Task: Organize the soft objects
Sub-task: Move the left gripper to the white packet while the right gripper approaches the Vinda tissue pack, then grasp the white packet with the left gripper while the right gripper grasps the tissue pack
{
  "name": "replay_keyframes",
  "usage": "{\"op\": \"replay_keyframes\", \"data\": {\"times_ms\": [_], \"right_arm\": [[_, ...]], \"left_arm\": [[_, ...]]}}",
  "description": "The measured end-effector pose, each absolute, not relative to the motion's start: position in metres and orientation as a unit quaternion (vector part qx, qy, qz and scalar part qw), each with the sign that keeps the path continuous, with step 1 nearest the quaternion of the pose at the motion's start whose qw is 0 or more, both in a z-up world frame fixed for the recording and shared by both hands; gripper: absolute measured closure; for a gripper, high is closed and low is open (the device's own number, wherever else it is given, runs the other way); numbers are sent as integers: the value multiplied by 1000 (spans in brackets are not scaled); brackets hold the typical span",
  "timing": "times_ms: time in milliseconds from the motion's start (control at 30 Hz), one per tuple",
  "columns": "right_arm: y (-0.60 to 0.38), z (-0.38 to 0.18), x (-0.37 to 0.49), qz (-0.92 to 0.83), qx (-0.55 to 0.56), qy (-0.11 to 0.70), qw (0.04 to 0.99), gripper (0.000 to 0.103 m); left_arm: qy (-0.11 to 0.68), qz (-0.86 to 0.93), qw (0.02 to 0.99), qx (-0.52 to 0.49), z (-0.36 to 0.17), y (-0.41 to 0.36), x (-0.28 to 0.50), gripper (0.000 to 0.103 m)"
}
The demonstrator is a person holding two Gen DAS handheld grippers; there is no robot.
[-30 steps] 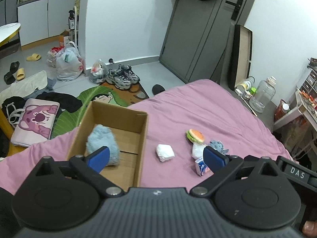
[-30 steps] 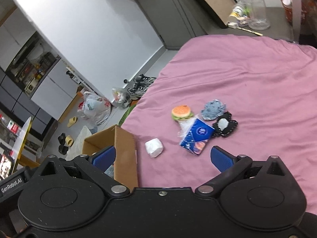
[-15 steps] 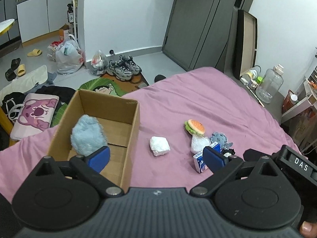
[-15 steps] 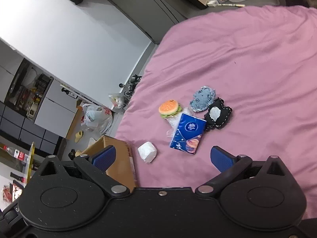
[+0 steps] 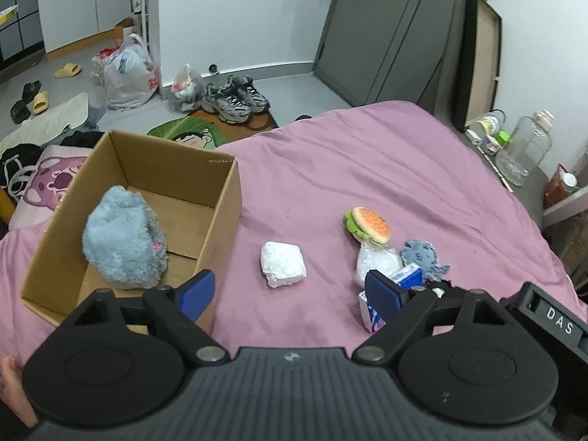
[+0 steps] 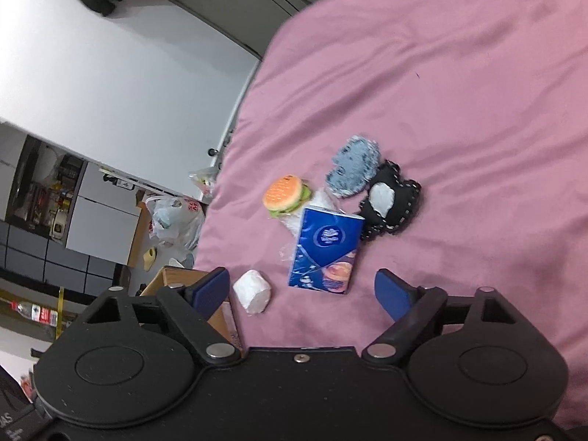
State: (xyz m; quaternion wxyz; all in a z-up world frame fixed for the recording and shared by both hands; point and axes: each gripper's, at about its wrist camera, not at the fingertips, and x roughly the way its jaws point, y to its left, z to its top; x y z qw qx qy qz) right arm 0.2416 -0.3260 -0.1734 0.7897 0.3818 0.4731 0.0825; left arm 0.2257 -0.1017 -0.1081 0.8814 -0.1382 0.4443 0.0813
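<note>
Lowered since earlier, both closing, empty grippers, left (image 5: 290, 290) and right (image 6: 301, 290), overlook pink bedspread (image 5: 367, 161), cardboard box (image 5: 220, 213) and cluttered floor (image 5: 294, 88).

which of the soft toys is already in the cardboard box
The fluffy blue-grey plush: it alone sits inside the cardboard box. The burger toy and blue octopus toy lie on the pink bedspread.
</note>
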Motion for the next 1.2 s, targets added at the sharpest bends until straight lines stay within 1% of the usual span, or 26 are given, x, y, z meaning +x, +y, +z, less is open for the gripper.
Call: {"op": "replay_keyframes", "data": {"times_ms": [167,233,667,967,1033,1067,1100,1133,1167,1200], "right_arm": [[-324,-190,255,87,385,489,778,26],[-322,-196,259,92,380,494,777,26],[-330,-226,277,99,395,521,750,27],[-330,-233,285,107,396,518,750,28],[-330,-234,286,107,399,516,750,29],[-329,-234,286,107,396,516,752,32],[-329,-234,286,107,394,516,753,38],[-328,-235,287,109,393,515,754,41],[-328,-235,287,114,397,514,751,49],[-328,-236,287,121,405,513,747,52]], "left_arm": [[451,95,875,-147,-129,-104,242,24],[457,99,871,-149,-138,-107,248,29],[470,144,859,-140,-184,-121,277,31],[480,178,847,-145,-209,-124,292,31],[480,183,846,-142,-211,-125,293,37],[481,184,845,-144,-213,-123,293,41],[484,188,842,-149,-214,-121,293,49],[484,192,839,-156,-215,-119,292,57],[483,195,838,-163,-215,-116,290,61],[482,194,838,-168,-214,-115,289,63]]}}
